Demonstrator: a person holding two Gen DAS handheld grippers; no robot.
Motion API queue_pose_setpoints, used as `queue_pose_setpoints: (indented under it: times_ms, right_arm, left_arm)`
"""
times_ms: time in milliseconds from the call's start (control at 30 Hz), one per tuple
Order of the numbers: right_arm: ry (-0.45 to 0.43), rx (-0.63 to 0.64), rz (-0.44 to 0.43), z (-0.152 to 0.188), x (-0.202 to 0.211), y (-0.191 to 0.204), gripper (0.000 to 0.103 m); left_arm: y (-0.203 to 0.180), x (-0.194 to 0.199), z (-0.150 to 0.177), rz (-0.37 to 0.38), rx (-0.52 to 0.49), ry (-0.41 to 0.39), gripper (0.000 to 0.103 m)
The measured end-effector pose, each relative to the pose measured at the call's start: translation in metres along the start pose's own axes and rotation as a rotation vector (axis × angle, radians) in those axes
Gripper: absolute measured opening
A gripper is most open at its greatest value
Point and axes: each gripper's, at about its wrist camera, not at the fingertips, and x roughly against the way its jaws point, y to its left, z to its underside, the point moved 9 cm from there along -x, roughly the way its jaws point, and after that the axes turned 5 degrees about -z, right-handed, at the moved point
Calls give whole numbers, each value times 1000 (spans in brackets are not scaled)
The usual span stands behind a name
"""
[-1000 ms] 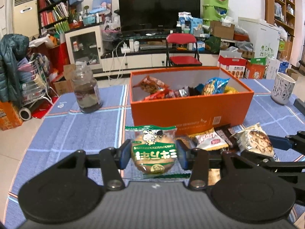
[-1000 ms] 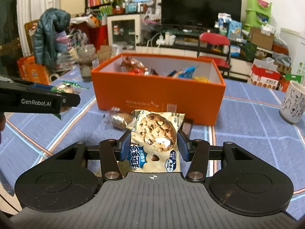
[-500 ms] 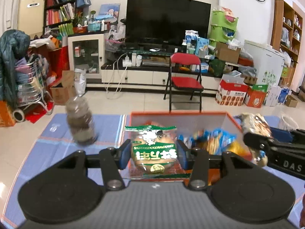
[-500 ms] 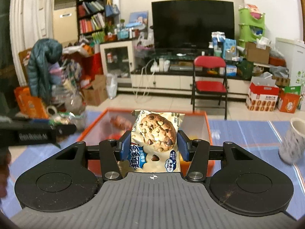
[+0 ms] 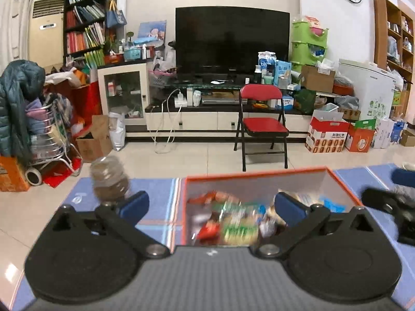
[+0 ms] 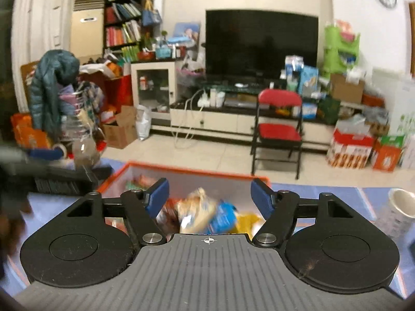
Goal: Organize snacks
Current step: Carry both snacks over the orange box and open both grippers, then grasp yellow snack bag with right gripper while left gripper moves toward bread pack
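Glass jar stands far left on the blue tablecloth, just beside the orange box. Left gripper hangs over the box's left half, jaws have just been opening and now stand spread wide, nothing between the pads. The green-label snack packet, blurred, lies or is still dropping among the other snacks inside the box, below the open jaws.

Right gripper is over the same box, jaws have just been opening, parted about halfway, pads clear of anything. Cookie packet, a blurred tan and blue shape, sits in the box under it on the pile. White mug stands to the right on the cloth, well apart from the box.

Risks, judged from here:
- Left finger is near the jar; a careless sideways pull-back could knock it over.
- Both grippers crowd one box; the right one shows at the edge of the left view, so crossing paths on the way out could clash them.
- Packets are light and slippery, and the pile looks loose; one landing on the heap could slide, or catch a pad if the jaws drop lower.
- Swinging the right gripper wide to the right could clip the mug.
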Motion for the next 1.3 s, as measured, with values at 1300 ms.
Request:
queue_pose_setpoints:
  times_ms: [1300]
  right_arm:
    - [207, 0, 110, 133, -32, 17, 66]
  left_arm:
    - [23, 55, 115, 47, 126, 150, 102]
